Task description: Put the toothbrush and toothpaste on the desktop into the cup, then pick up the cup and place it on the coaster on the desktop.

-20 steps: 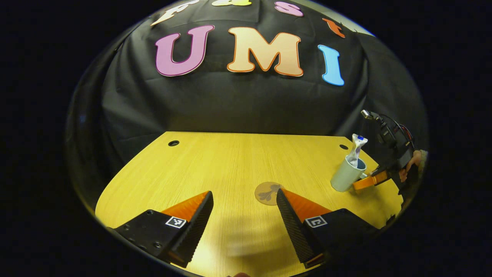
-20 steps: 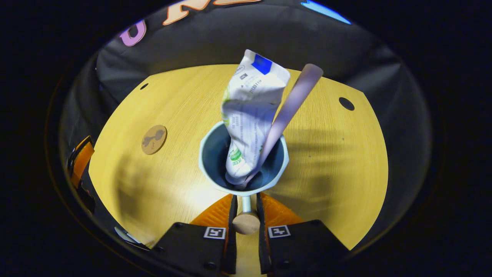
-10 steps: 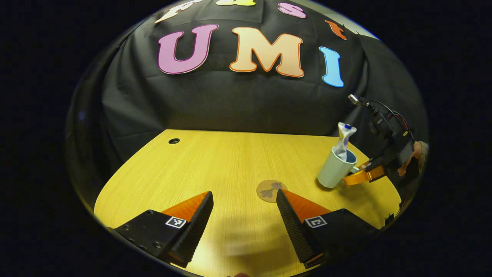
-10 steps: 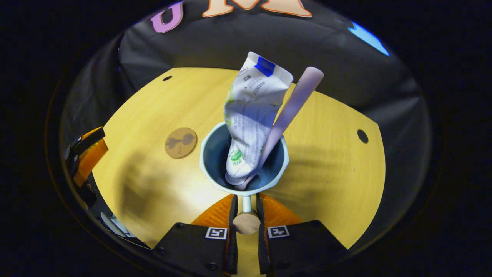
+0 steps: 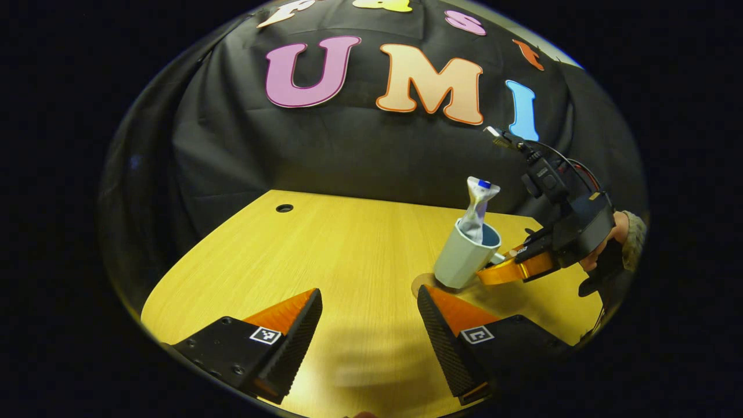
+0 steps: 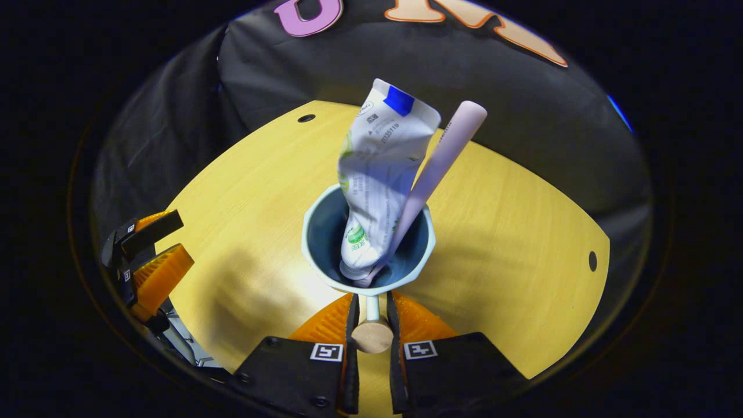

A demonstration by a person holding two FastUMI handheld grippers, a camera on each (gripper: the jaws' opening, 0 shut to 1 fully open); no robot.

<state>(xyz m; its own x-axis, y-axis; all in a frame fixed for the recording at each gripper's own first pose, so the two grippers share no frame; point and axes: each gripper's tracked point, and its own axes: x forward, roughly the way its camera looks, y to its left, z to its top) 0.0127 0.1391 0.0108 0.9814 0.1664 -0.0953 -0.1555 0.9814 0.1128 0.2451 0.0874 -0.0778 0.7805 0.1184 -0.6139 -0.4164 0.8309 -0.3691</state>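
- Your right gripper (image 6: 370, 325) pinches the cup's (image 6: 368, 244) handle, both fingers pressed on it; in the left gripper view the cup (image 5: 464, 255) tilts, its mouth leaning toward the desk's (image 5: 325, 255) right edge.
- The toothpaste (image 6: 377, 174) and toothbrush (image 6: 435, 168) stand in the cup, long axes rising from its mouth, the brush slanting away from the tube.
- A second ago the cup sat nearer the right edge; now it has moved over the coaster (image 5: 422, 284), whether touching you cannot tell.
- Your left gripper (image 5: 370, 316) stays spread wide by the desk's near edge, holding nothing.
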